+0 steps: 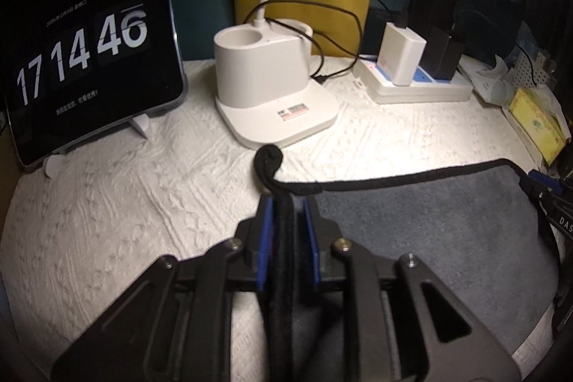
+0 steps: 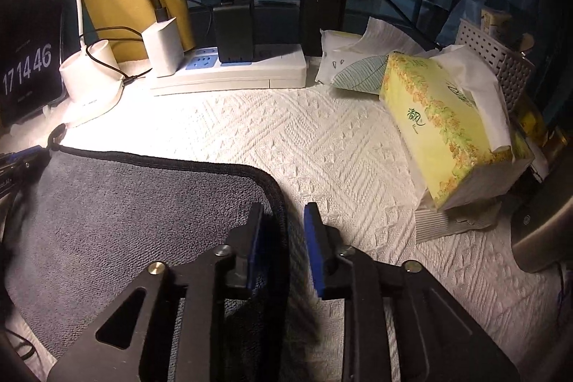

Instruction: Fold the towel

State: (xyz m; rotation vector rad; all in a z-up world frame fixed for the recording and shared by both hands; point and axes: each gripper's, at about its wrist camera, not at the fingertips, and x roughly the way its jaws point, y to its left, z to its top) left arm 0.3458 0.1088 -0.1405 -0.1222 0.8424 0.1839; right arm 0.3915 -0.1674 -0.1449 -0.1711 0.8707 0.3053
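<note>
A dark grey towel with black trim lies flat on the white textured tablecloth; it also shows in the right wrist view. My left gripper is shut on the towel's left black edge, whose hanging loop sticks out past the fingertips. My right gripper straddles the towel's right edge near the far right corner, jaws slightly apart with the black trim between the blue pads. The right gripper also shows in the left wrist view at the towel's far right corner.
A tablet clock stands at the back left. A white lamp base and a power strip with chargers sit at the back. A yellow tissue box and a white basket lie on the right.
</note>
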